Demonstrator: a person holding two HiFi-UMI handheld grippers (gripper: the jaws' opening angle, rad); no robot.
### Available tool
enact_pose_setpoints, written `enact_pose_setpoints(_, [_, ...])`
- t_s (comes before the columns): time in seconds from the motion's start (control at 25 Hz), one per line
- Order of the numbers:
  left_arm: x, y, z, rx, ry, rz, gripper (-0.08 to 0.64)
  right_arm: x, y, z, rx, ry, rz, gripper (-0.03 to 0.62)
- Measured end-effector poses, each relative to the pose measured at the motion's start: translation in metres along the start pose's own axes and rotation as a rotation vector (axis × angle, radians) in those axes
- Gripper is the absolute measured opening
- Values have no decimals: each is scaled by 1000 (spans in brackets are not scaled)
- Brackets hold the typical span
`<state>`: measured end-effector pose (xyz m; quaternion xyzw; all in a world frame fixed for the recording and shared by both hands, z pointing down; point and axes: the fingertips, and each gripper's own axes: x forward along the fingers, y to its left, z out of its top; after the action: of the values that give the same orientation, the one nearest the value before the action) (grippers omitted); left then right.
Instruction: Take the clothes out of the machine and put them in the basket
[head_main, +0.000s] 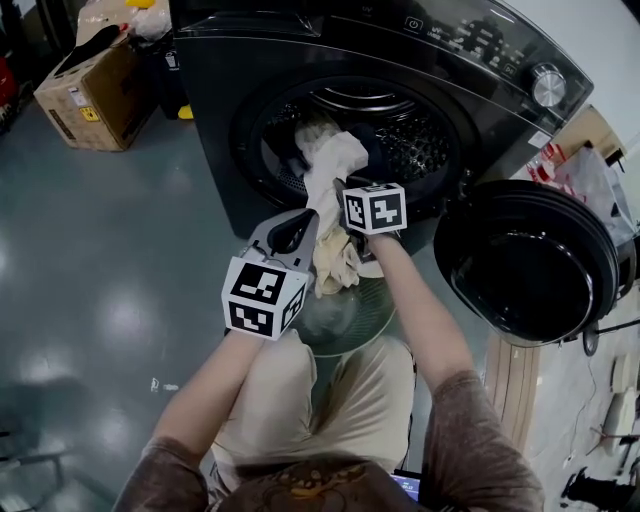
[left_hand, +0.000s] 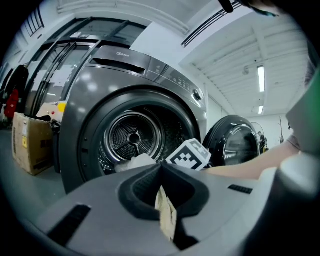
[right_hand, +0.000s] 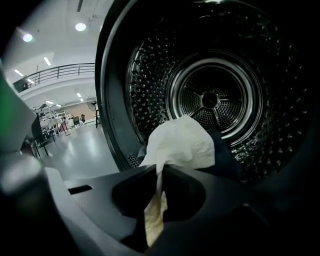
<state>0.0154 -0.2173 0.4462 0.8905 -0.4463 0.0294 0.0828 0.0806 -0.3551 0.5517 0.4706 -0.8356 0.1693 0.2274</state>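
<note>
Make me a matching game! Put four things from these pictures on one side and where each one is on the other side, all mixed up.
Things:
1. pale cloth
2. cardboard box
3. machine door
4. round knob

Places:
A. top right of the machine
B. on the floor, left of the machine
C. swung open, right of the machine
D. pinched by the left gripper and the right gripper

Pairs: 1-D, 2-B, 3-C, 4-A

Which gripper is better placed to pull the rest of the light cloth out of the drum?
Right, likely. The right gripper is shut on the light cloth at the drum mouth, where it comes out; the left gripper holds its hanging part, farther back.
</note>
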Motion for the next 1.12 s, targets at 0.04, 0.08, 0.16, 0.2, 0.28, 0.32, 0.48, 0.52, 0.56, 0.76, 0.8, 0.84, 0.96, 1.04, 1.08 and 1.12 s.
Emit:
enact_pose_setpoints(0.04, [0,0,0,1,0,0,6,-9,3,0,-5,-9,9,18])
enact_pose_setpoints(0.08, [0,-1,0,4,0,0,6,-18,6,-1,-8,-17,19,18])
enact_pose_setpoints(0.16, [1,-2,-1,9,0,0,6,-38,12,-4,-6,-33,33,17])
enact_pose_setpoints(0.2, [1,-2,-1,10,0,1,6,-47,15,-6,-2,-43,37,18])
enact_pose_setpoints(0.28, [3,-3,-3,11,0,4,6,-67,19,-11,11,-62,44,17])
enact_pose_setpoints(0.32, [3,-3,-3,11,1,4,6,-77,22,-15,18,-68,48,17])
enact_pose_setpoints(0.48, [8,-9,-6,12,11,-2,6,-115,32,-36,38,-72,67,17])
enact_pose_setpoints(0.52, [9,-11,-7,12,13,-3,6,-123,34,-42,39,-70,70,17])
enact_pose_setpoints(0.56, [11,-13,-7,12,14,-5,6,-131,37,-48,39,-67,74,17])
enact_pose_setpoints(0.76, [15,-20,-8,14,16,-9,6,-163,60,-77,41,-52,117,17])
enact_pose_setpoints(0.8, [16,-21,-8,17,17,-9,6,-167,67,-81,33,-45,127,17])
enact_pose_setpoints(0.84, [16,-22,-8,20,17,-9,6,-171,73,-86,23,-38,138,17])
enact_pose_setpoints(0.96, [17,-23,-8,24,16,-4,6,-183,91,-96,0,-19,173,17])
enact_pose_setpoints(1.04, [17,-22,-8,23,18,-1,6,-187,93,-101,-20,-11,171,18])
enact_pose_setpoints(1.08, [17,-22,-8,23,18,0,6,-187,90,-103,-37,-8,151,21])
enact_pose_setpoints(1.12, [17,-21,-7,23,18,2,6,-186,86,-105,-52,-3,124,29])
